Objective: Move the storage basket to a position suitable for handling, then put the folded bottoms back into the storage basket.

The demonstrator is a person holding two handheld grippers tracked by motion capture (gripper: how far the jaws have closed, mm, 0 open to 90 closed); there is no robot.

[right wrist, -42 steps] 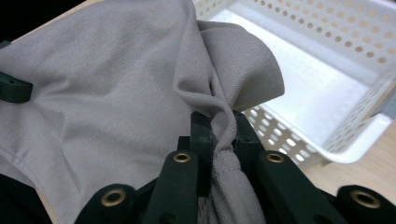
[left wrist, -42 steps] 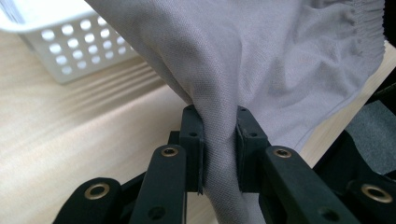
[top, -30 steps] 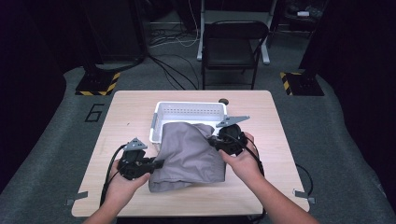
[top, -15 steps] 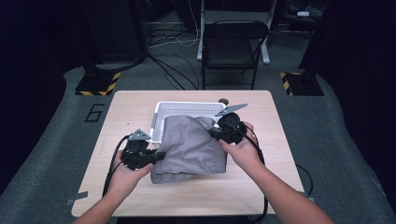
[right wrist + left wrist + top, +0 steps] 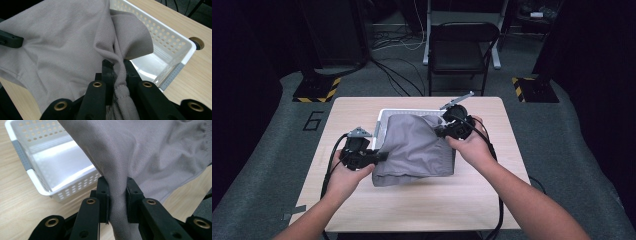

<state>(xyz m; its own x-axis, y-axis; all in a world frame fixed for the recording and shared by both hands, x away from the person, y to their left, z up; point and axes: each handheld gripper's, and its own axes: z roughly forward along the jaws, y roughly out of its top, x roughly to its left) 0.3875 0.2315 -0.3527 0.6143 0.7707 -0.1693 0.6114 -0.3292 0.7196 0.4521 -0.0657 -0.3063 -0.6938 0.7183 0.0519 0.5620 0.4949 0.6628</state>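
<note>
The grey garment [image 5: 417, 147] hangs stretched between my two grippers, its long axis running from the near-left toward the far-right of the tabletop [image 5: 362, 210]; its lower fold lies close over the wood near the middle, and I cannot tell whether it touches there. The far part of it is already over the white basket [image 5: 384, 117], which stands toward the far edge. My left gripper [image 5: 117, 195] is clamped on a bunched edge of cloth — my right gripper [image 5: 119, 72] pinches the opposite hem. The right one is nearer to the basket, so I judge it should lead and the left follow — forward, toward the far edge.
</note>
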